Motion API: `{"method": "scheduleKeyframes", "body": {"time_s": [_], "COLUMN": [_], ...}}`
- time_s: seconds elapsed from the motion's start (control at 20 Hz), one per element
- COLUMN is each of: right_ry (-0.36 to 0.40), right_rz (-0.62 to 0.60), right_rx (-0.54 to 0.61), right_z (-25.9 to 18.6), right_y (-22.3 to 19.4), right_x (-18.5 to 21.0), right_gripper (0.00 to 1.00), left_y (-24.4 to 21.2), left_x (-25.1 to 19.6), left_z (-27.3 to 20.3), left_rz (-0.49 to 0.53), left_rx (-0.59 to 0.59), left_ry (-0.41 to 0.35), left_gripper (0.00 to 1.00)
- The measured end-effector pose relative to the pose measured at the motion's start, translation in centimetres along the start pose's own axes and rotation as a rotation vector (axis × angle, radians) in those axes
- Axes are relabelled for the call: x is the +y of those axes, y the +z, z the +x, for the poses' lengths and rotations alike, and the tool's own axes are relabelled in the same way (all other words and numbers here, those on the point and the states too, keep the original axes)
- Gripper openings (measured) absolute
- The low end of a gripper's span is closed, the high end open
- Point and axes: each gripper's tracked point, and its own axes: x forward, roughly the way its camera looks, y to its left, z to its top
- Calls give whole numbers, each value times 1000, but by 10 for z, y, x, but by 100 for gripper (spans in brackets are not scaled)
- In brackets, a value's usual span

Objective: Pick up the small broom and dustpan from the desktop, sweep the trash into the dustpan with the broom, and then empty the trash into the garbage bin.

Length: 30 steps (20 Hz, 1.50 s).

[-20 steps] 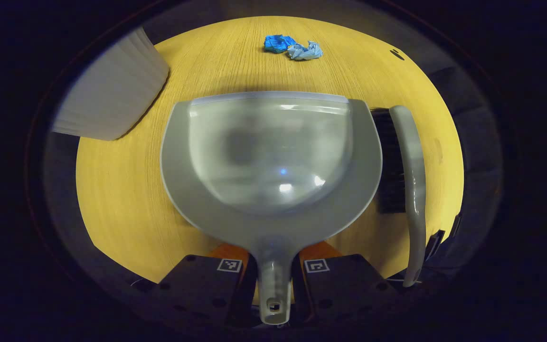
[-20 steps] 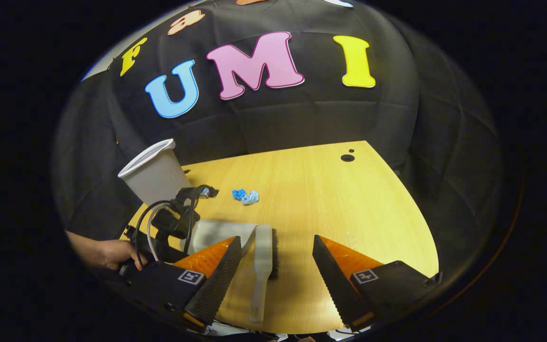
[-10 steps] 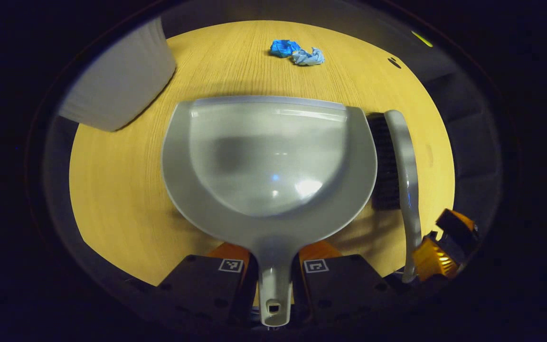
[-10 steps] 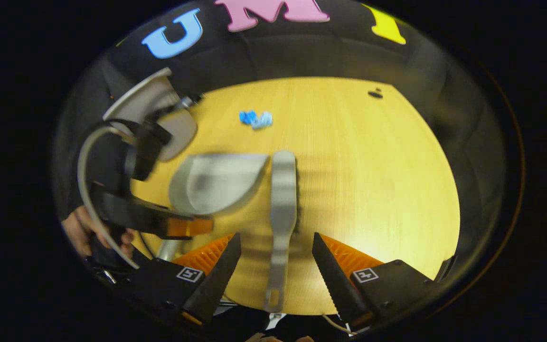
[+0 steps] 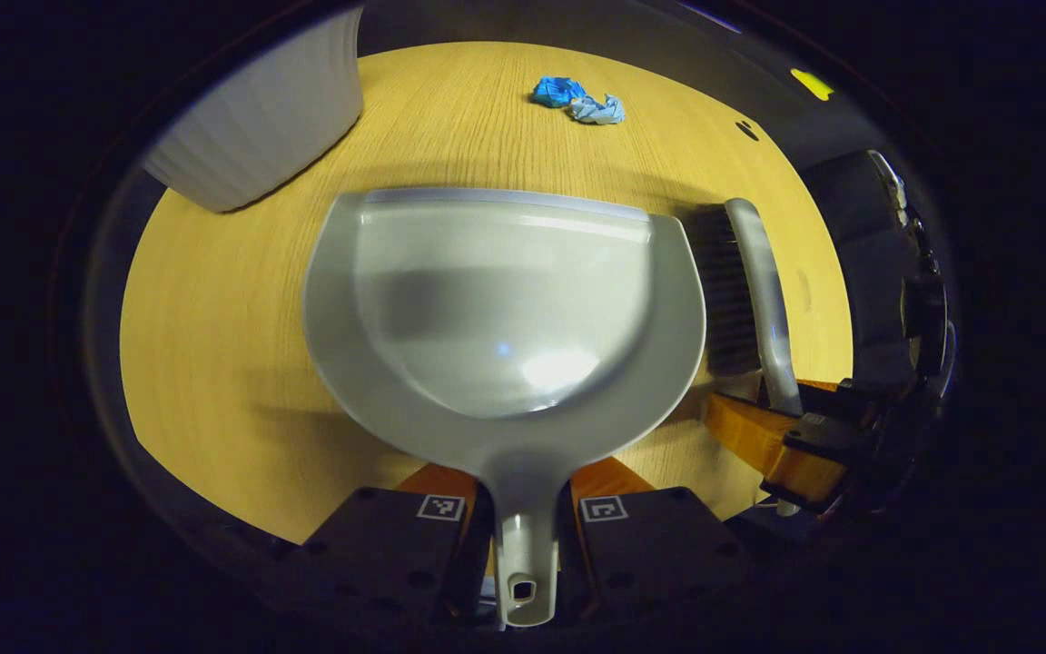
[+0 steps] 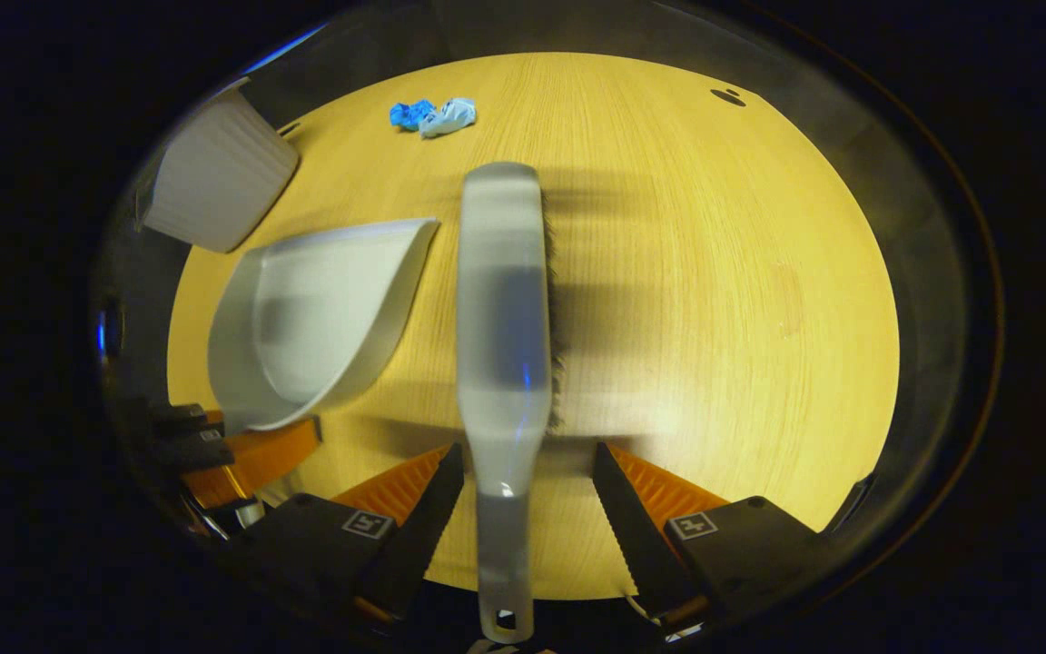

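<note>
**Dustpan held, broom between open fingers**

On the left, our left gripper (image 5: 527,509) is closed on the dustpan (image 5: 505,309) handle; the pan looks light and stiff. The broom (image 6: 503,300) lies just beside it on the desk (image 6: 714,272). Our right gripper (image 6: 527,490) stands wide around its handle, not pressing yet. We judge this smooth handle slippery, so grip it mid-handle.

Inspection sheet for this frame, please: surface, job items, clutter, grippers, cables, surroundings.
Surface: wooden desktop, bare around the items.
Job's things: dustpan empty; broom beside it; blue trash near the far edge; garbage bin at far left.
Clutter: nothing seen.
Grippers: left gripper shut on the dustpan handle; right gripper open, fingers either side of the broom handle.
Cables: nothing seen.
Surroundings: dark booth wall.
</note>
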Motion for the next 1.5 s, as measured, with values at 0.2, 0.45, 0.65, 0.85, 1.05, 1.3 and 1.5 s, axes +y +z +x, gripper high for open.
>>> {"method": "scheduleKeyframes", "body": {"time_s": [0.2,0.45,0.65,0.85,1.05,1.3,1.5], "right_ry": [-42,80,58,17,-52,-128,-109], "right_rz": [-52,-79,-136,-202,-351,-572,-757], "right_rx": [41,77,-1,-81,-104,-82,-67], "right_z": [1,-6,-17,-19,-4,30,39], "right_y": [4,21,90,167,229,293,331], "right_x": [-9,2,-17,-35,-49,-48,-23], "right_gripper": [42,24,29,28,28,28,28], "left_y": [0,0,0,5,21,49,61], "left_x": [0,1,9,21,31,37,43], "left_z": [-1,-1,-3,-18,-20,-16,-9], "left_rz": [2,-4,34,97,178,247,281], "left_rx": [1,-6,11,30,50,65,84], "left_ry": [1,-11,4,20,26,29,40], "left_gripper": [30,30,30,30,31,30,30]}}
